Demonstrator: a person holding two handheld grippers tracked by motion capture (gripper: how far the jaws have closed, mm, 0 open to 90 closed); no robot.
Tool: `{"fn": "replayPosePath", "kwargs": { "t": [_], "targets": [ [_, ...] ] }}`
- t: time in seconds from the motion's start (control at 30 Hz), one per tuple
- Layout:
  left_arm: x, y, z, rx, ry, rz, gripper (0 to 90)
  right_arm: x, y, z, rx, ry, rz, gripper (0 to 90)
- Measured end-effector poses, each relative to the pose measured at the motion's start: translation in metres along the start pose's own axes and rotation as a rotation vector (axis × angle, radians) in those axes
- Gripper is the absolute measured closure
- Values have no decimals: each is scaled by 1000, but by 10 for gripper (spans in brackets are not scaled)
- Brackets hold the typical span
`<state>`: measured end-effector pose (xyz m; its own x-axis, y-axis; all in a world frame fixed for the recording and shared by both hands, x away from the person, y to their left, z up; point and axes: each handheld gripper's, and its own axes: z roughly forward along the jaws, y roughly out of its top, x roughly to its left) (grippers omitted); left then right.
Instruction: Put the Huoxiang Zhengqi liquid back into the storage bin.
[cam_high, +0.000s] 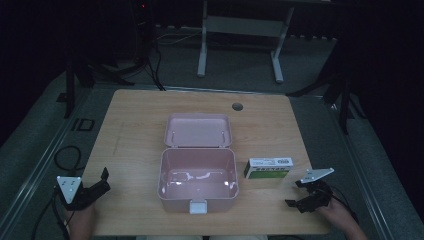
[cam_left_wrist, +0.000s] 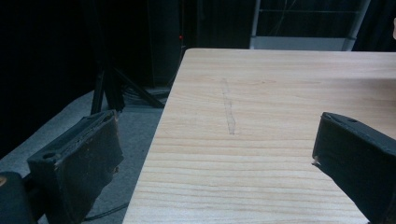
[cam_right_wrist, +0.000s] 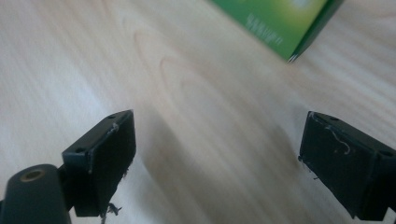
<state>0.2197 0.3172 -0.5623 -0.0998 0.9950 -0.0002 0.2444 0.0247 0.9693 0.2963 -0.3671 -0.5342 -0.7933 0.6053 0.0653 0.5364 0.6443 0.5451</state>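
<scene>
High view: green-and-white carton (cam_high: 268, 168) lies flat just right of open pink box (cam_high: 198, 181), near right gripper (cam_high: 306, 194); looks light, stiff, best pinched across long sides | left gripper view: left gripper (cam_left_wrist: 210, 158) jaws apart over bare table (cam_left_wrist: 261, 93) | right gripper view: jaws apart, carton cut off, print blurred.

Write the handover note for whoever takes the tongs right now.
Left tongs: open, holding nothing, at the table's near left corner.
Right tongs: open, holding nothing, at the near right, just short of the green and white carton.
Pink box: mid-table, lid swung back flat, inside bare.
Carton: lying on the table right of the box, apart from it, untouched.
Done: box is open.
Left, most likely: grip the carton with the right tongs, place it in the box, shut the lid.
</scene>
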Motion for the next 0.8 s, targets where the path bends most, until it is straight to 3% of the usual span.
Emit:
{"fn": "replayPosePath", "kwargs": {
  "t": [0.2,0.37,0.43,0.63,0.8],
  "targets": [
    [0,0,0,1,-2,2,13,5,12,-4,130,-6,-79,106],
    [0,0,0,4,-4,5,13,7,23,-8,205,-1,-130,106],
    [0,0,0,3,-4,4,13,7,25,-9,218,0,-137,106],
    [0,0,0,4,-5,7,13,10,37,-7,348,-1,-187,108],
    [0,0,0,3,-6,5,13,12,44,-4,438,-20,-195,125]
  ]
}}
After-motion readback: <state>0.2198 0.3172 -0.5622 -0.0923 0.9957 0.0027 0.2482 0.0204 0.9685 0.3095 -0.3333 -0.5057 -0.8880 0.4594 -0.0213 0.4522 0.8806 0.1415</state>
